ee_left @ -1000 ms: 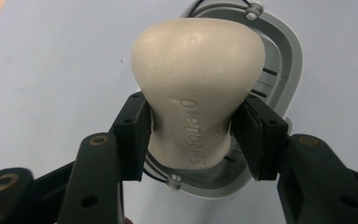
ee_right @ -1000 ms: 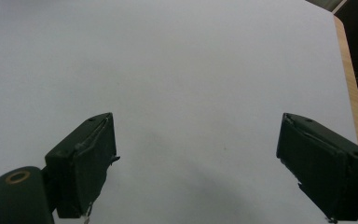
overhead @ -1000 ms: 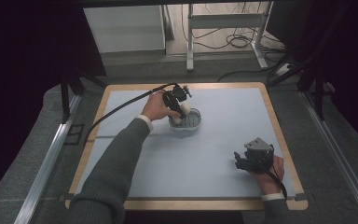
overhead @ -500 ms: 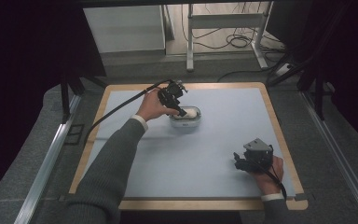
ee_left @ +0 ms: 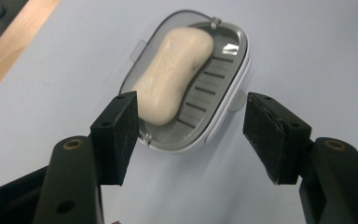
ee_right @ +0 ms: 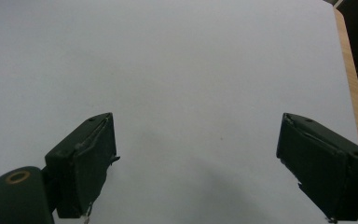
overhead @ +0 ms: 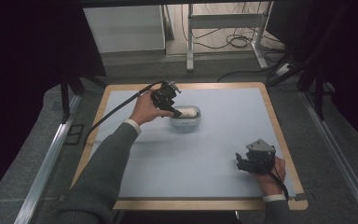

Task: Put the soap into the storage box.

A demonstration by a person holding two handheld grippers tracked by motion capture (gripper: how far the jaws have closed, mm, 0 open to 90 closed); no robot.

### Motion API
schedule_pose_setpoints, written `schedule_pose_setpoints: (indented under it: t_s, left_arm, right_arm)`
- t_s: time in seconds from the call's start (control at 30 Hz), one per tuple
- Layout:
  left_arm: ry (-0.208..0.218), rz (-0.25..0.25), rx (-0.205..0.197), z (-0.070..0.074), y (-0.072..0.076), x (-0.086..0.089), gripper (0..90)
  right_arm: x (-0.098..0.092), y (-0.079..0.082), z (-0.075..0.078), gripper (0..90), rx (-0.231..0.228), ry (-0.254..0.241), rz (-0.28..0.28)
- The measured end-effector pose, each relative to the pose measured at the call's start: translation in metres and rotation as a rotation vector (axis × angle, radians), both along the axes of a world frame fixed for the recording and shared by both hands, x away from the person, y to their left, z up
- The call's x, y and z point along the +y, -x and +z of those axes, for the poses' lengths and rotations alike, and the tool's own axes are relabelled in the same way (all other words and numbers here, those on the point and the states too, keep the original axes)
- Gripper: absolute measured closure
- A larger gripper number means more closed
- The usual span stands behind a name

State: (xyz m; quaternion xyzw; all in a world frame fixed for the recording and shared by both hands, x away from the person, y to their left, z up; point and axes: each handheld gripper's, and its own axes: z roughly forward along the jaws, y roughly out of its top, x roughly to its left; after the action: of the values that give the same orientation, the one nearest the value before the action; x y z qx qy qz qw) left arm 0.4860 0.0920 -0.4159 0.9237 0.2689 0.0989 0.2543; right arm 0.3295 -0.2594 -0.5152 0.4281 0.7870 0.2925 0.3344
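Observation:
A pale bar of soap [ee_left: 175,74] lies in an oval grey soap dish [ee_left: 223,116] with slotted ribs. In the high view the dish [overhead: 185,125] sits on the mat left of centre with the soap [overhead: 189,112] inside it. My left gripper [ee_left: 193,100] hovers just off the dish's near end. Its jaws have just been opening and stand apart with nothing pressed between them. It reaches the dish from the left [overhead: 176,111]. My right gripper [overhead: 240,162] rests at the mat's near right, open [ee_right: 196,121] over bare mat.
A light blue mat [overhead: 223,107] covers a wooden-edged board [overhead: 279,135]. Black cables trail from both grippers. Metal rails run along both sides of the table. A white cabinet and desk legs with loose cables stand beyond the far edge.
The left gripper has drawn back to the left, off the top of the dish, and its jaws have opened. The soap now lies uncovered in the dish. The right hand has kept still.

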Motion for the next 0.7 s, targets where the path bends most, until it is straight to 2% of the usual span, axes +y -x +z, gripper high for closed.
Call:
schedule_pose_setpoints:
  t_s: [0.33,0.43,0.53,0.7]
  left_arm:
    - [0.051,0.043,-0.017,-0.005,0.022,0.034,35.0]
    - [0.070,0.078,-0.019,-0.009,0.031,0.046,34.4]
    - [0.106,0.104,-0.022,-0.015,0.044,0.059,33.2]
    - [0.130,0.151,-0.021,-0.026,0.060,0.078,31.8]
  right_arm:
    - [0.007,0.001,0.000,11.6,0.001,0.022,0.011]
    - [0.010,0.001,0.001,11.6,0.000,0.028,0.017]
    - [0.014,0.000,0.000,11.6,-0.005,0.045,0.026]
    - [0.016,0.000,-0.002,11.6,0.000,0.054,0.032]
